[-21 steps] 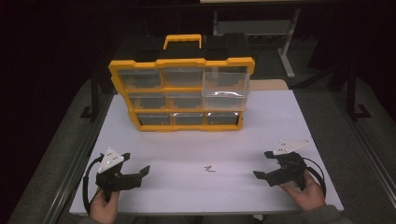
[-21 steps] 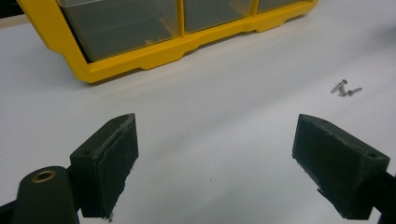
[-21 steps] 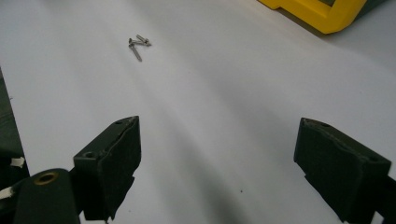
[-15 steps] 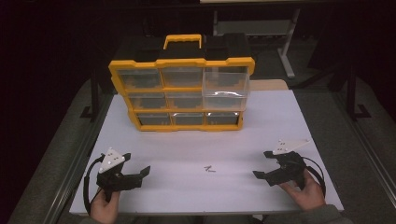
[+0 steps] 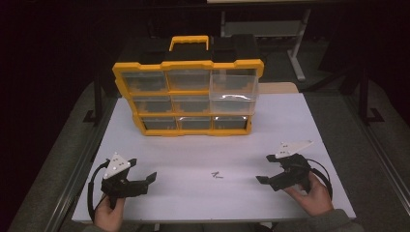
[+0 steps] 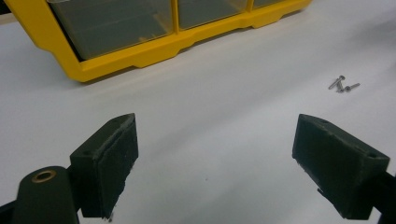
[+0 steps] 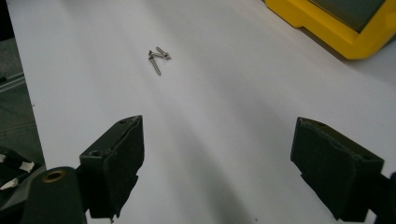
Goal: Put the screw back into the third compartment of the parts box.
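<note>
Yellow organizer [image 5: 188, 96] cut off in gripper views; screws [image 5: 216, 175] tiny; both grippers released, empty.

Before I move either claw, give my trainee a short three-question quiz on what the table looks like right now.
1. True or false: the left claw already holds one of the screws.
2. Where do the screws lie?
A. inside a drawer of the yellow organizer
B. on the white table between the two claws
C. between the jaws of the right claw
3. Fill in: the organizer's carry handle is at its ____.

Key
1. False: its jaws stand wide apart with nothing between them.
2. B: a small cluster lying loose, in front of the organizer.
3. Top: the organizer stands upright, drawer fronts facing the person.
</note>
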`<state>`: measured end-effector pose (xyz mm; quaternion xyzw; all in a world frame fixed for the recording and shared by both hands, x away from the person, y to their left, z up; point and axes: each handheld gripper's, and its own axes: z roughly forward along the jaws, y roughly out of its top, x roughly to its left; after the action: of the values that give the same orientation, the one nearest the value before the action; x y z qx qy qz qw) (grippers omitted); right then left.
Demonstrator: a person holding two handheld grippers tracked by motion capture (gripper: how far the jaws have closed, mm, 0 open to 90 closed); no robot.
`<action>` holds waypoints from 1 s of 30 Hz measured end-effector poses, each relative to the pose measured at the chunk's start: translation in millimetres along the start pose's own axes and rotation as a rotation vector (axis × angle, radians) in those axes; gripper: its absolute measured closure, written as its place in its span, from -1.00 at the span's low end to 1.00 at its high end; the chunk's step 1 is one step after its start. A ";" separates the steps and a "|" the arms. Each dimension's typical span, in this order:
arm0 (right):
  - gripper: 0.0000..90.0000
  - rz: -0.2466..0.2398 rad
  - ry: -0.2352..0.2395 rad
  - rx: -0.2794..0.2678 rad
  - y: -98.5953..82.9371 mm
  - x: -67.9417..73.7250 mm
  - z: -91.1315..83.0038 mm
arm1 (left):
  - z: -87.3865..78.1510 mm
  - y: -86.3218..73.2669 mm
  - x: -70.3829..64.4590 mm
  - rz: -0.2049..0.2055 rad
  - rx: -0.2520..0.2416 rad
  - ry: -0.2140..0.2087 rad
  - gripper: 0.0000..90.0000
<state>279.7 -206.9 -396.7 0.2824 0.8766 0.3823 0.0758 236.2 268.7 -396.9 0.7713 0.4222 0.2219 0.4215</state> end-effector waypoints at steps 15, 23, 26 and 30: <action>-0.14 -0.115 0.092 0.078 40.8 17.4 31.7 | 2.1 2.0 -1.1 0.008 0.002 -0.004 -0.70; 0.12 -0.188 0.141 0.128 60.0 23.8 56.5 | 2.4 3.4 -1.9 0.021 -0.002 -0.005 -0.70; 0.21 -0.207 0.158 0.150 64.4 23.5 67.5 | 4.1 1.9 -2.4 0.020 0.002 -0.012 -0.70; 0.32 -0.205 0.181 0.175 69.6 25.4 81.7 | 2.5 2.8 -2.1 0.021 -0.001 -0.007 -0.70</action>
<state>317.6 -103.4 -401.8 0.1613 0.9340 0.3187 0.0103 238.1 264.9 -395.8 0.7762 0.4124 0.2241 0.4211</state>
